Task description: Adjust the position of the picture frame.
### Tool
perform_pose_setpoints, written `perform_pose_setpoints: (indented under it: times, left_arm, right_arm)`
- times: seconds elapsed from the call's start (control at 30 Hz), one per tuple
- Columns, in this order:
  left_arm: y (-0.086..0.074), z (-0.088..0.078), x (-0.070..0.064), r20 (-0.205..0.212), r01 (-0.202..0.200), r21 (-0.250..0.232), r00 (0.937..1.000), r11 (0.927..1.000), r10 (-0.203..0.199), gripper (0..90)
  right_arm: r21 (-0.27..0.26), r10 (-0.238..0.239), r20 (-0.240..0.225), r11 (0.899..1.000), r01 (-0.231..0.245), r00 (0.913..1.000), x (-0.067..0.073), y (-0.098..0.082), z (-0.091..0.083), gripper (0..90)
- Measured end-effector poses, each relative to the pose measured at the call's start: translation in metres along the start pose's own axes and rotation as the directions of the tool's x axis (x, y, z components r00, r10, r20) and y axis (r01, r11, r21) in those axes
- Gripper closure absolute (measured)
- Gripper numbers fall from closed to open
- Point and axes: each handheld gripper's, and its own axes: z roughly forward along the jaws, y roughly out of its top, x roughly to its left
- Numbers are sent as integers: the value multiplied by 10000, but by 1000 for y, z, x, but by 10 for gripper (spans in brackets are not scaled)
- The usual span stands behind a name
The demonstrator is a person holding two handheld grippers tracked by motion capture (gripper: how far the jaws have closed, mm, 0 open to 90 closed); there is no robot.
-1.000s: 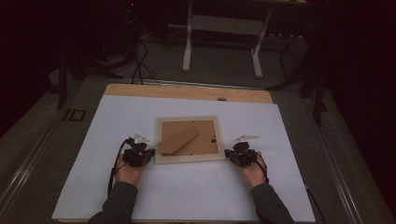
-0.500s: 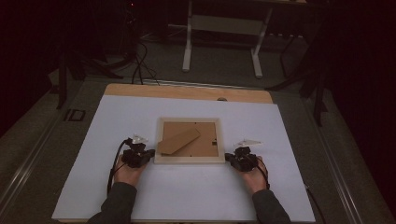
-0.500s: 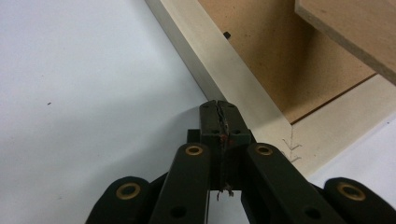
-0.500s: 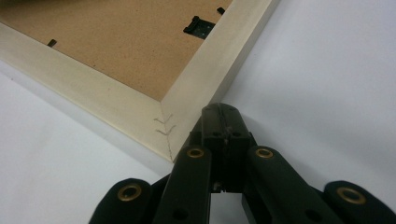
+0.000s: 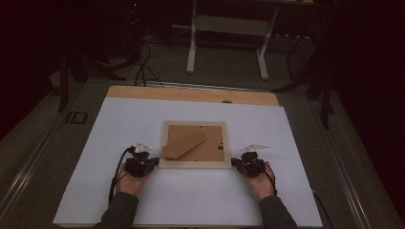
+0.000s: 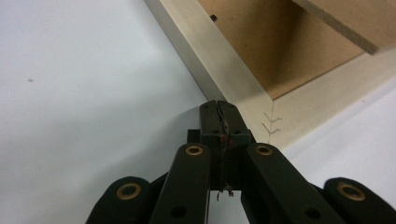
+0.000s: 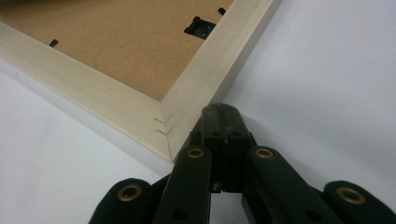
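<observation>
The picture frame (image 5: 195, 164) lies face down in the middle of the white sheet (image 5: 191, 205) that covers my table, its pale wooden border around a brown backing board (image 5: 210, 151); a loose brown cardboard stand (image 5: 184, 144) lies slantwise across that board, towards its left half; a small black hanger clip (image 7: 200, 25) sits on the backing just inside the border near my right-hand corner; the mitred joints at both near corners carry little V-shaped staples (image 6: 271, 123). My left gripper (image 5: 142, 163) rests at the frame's near left corner, its jaws pressed together with nothing between them, the tips just against the outer edge of the border as the left gripper view shows it; my right gripper (image 5: 247, 163) sits at the near right corner, jaws likewise clenched on nothing, the tips just beside the border's outer edge; whether they actually touch the wood I cannot tell. My hands hold the two tools from the near side, sleeves coming in at the bottom of the high view; a strip of bare wooden tabletop (image 5: 191, 94) shows beyond the sheet's far edge; past that lie a dark floor with cables (image 5: 143, 67) and the white legs of another table (image 5: 227, 43).
</observation>
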Motion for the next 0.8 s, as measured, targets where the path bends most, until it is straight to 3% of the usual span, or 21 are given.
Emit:
perform_pose_setpoints:
  times: [0.27,0.8]
  left_arm:
    - [-5,-3,-12,100,-159,103,9998,9998,158,900]
    - [-11,-11,-5,140,-207,156,9997,9997,205,900]
  right_arm:
    - [-69,89,104,9999,-89,9999,-7,-1,-2,900]
    - [6,-205,88,9998,205,9998,5,-4,-4,900]
